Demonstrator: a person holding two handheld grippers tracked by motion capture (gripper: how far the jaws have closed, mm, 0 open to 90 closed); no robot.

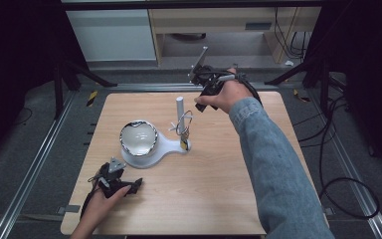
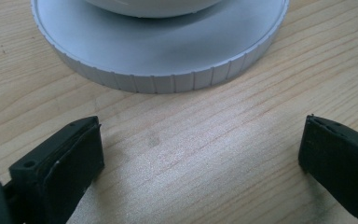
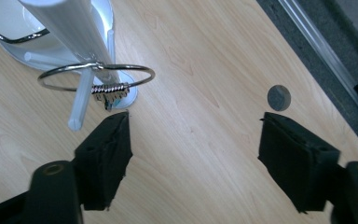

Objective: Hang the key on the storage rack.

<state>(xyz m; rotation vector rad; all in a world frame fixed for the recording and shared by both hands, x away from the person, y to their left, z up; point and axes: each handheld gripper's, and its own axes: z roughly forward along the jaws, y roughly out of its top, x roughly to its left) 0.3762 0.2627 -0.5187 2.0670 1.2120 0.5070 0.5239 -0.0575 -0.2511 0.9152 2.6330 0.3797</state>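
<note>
Listing near to far, from the bottom edge of the high view upward.

1. Left gripper [image 1: 129,186], lower left of the frame. Your left hand [image 1: 99,204] rests it low on the wooden table [image 1: 219,199], jaws wide apart with bare wood between them. In the left gripper view the ribbed round base [image 2: 168,79] sits at the top of the frame, just ahead of the jaws, apart from them.

2. White stand [image 1: 151,149], centre left. It carries a shiny bowl-shaped mirror [image 1: 138,137] on the round end and an upright white post [image 1: 180,112] on the narrow end.

3. Metal ring [image 1: 184,124], centre of the frame, hung on a short peg of the post. In the right gripper view the ring [image 3: 98,77] lies at upper left, roughly level, circling the post [image 3: 74,28], with a small wound clasp [image 3: 109,88] at its near edge.

4. Right gripper [image 1: 199,79], upper centre. Your right hand [image 1: 224,94] holds it raised behind the post, sleeve [image 1: 273,169] running down to the lower right. Jaws stand wide, nothing between them. The ring lies up and left of the left pad [image 3: 105,154], close but not touching. This hand is the nearer one to the ring; judged, any regrasp means shifting left toward the post.
</note>
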